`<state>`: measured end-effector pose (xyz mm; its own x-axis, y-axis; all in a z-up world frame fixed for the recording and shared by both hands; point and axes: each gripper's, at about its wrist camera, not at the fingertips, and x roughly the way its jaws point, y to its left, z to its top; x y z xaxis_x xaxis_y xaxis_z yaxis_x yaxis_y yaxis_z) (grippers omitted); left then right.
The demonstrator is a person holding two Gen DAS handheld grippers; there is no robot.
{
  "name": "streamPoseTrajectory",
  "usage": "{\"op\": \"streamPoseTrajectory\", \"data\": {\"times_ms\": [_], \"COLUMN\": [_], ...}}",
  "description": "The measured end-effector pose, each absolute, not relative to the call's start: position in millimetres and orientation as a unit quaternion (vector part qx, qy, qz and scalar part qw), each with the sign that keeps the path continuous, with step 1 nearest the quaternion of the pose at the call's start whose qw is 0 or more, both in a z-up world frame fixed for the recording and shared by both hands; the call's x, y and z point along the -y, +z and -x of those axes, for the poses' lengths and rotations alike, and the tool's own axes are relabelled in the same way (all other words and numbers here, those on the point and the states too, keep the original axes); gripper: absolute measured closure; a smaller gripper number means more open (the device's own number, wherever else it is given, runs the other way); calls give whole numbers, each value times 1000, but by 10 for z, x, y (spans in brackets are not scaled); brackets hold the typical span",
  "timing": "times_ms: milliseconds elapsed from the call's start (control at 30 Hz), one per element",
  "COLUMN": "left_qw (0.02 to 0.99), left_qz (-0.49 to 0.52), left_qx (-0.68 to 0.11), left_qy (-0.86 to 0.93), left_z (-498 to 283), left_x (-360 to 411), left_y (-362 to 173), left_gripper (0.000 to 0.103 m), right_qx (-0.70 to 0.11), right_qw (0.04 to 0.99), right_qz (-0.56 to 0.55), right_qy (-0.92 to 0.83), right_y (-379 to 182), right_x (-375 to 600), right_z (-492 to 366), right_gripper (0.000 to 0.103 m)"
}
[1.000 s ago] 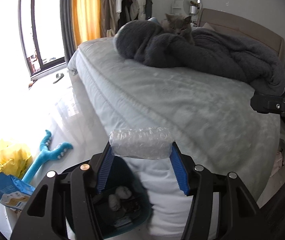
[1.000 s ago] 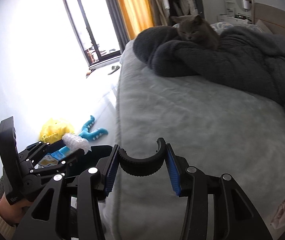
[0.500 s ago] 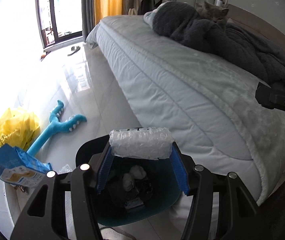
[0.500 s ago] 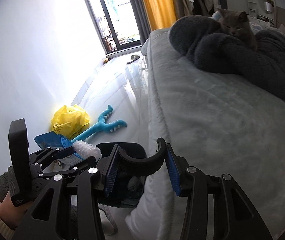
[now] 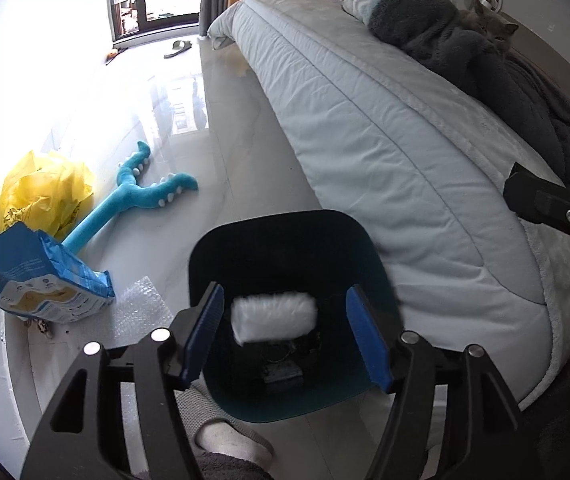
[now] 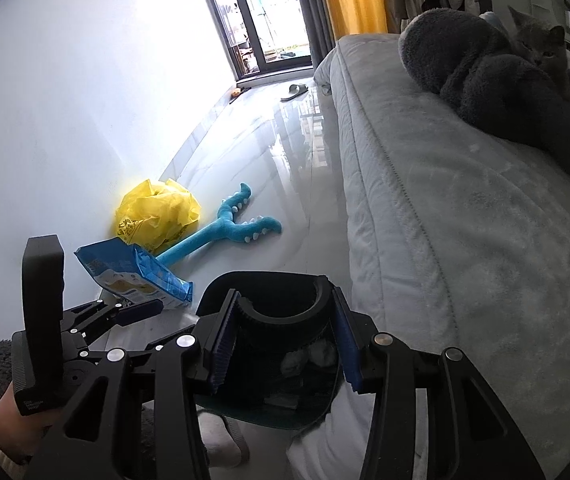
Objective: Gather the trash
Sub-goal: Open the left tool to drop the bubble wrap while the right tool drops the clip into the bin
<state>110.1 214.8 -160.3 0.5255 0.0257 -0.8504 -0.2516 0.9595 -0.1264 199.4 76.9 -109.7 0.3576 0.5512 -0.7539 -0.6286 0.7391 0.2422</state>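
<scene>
Two grippers hung over the dark bin [image 5: 285, 240] beside the bed [image 5: 385, 140]. The left gripper [image 5: 285, 340] was opening, its pads clear of the bubble-wrap roll [image 5: 274, 317] between them above the bin's mouth. The right gripper [image 6: 283, 344] stayed clamped on a black curved piece [image 6: 285, 312].

Bin [image 5: 285, 240] on floor [image 5: 237, 140], just left of bed [image 5: 385, 128]

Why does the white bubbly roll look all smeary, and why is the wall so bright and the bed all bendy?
Left wrist view: the bubble wrap roll is motion-blurred, loose between the opening jaws of the left gripper above the bin; window light washes out the wall and glares off the floor. Both views: the fisheye lens curves the bed. Right wrist view: sharper.
</scene>
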Motion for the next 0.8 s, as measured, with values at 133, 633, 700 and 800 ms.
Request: {"op": "streamPoseTrajectory", "data": {"times_ms": [133, 633, 700, 800], "left_qw": [869, 905, 909, 915], "left_qz": [128, 127, 132, 136], "left_qx": [-470, -387, -376, -356], "left_qy": [89, 122, 126, 134], "left_z": [-1018, -752, -710, -650], "left_x": [-2265, -2512, -2557, -2604], "left_y": [-1570, -1166, -1112, -1020], "left_gripper": [23, 16, 13, 12], "right_qx": [-449, -499, -505, -513], "right_qw": [816, 782, 777, 772], "right_qz": [49, 106, 110, 117], "right_qy": [361, 359, 358, 356], "right_y": [-1192, -1709, -1762, -1847], "right_x": [-907, -1433, -1471, -1550], "right_z": [-1990, -1963, -1963, -1970], "right_gripper": [57, 57, 57, 57]}}
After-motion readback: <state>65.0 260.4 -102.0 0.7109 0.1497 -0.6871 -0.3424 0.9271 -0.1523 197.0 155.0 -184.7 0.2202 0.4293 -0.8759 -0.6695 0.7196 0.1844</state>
